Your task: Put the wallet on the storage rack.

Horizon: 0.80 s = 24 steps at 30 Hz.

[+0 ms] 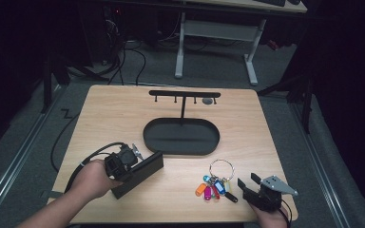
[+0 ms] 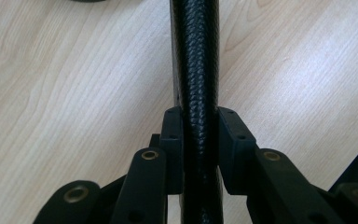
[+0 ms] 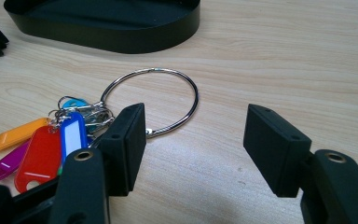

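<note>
The high view shows a wooden worktop (image 1: 119, 109) with a black oval tray (image 1: 181, 137) near its middle. A thin post rises from the far part of the tray and carries a crossbar with small hooks (image 1: 184, 94). At the near left of the worktop, the left gripper (image 1: 138, 164) is held by the person's left hand (image 1: 92, 179), and it grasps a flat black case (image 1: 140, 172) that lies slanted on the wood, just beside the near-left end of the tray. In the left gripper view, the fingers (image 2: 172, 135) are clenched on both sides of this black case (image 2: 196, 93), which has a textured, leather-like edge and runs straight up between them; the pads press on it.

At the near right, the right gripper (image 1: 248, 183) rests low over the worktop, and its fingers are released, standing well apart with nothing between them. Just to its left lies a bunch of key tags on a big metal ring (image 1: 221, 169). The tags (image 1: 211, 188) are orange, purple, red and blue. In the right gripper view, the ring (image 3: 168, 100) lies flat on the wood in front of the open fingers (image 3: 126, 140), and the coloured tags (image 3: 42, 149) spread out to the left, partly behind the left finger. The tray (image 3: 107, 28) is farther back, apart from the ring.
</note>
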### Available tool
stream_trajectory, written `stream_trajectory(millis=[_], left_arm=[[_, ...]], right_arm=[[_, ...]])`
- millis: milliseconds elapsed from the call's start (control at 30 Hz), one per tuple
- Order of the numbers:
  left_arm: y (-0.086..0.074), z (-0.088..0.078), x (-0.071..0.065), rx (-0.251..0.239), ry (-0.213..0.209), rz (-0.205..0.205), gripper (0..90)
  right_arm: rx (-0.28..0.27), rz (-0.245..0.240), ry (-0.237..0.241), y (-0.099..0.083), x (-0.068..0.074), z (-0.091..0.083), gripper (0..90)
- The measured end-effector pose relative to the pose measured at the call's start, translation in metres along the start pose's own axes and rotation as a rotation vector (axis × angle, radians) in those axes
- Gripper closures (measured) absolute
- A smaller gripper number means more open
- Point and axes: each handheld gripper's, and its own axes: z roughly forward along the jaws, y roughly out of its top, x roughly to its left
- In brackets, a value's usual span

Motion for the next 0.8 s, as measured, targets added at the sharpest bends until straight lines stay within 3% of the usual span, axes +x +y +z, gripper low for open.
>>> stream_trajectory(millis=[233, 333, 567, 800], left_arm=[[-0.001, 0.0, 0.0, -0.009, 0.018, 0.015, 74.6], [-0.001, -0.002, -0.001, -0.007, 0.036, 0.039, 75.0], [-0.002, -0.022, 0.004, -0.068, 0.058, 0.054, 75.4], [0.005, -0.033, 0.001, -0.105, 0.094, 0.125, 75.4]], right_arm=[[-0.003, 0.006, 0.001, 0.0, -0.001, -0.001, 39.6], [-0.005, 0.004, 0.003, 0.0, -0.001, -0.001, 39.6], [-0.001, 0.004, 0.002, 0.0, 0.0, 0.0, 39.6], [-0.002, 0.002, 0.002, 0.0, 0.0, -0.001, 39.6]])
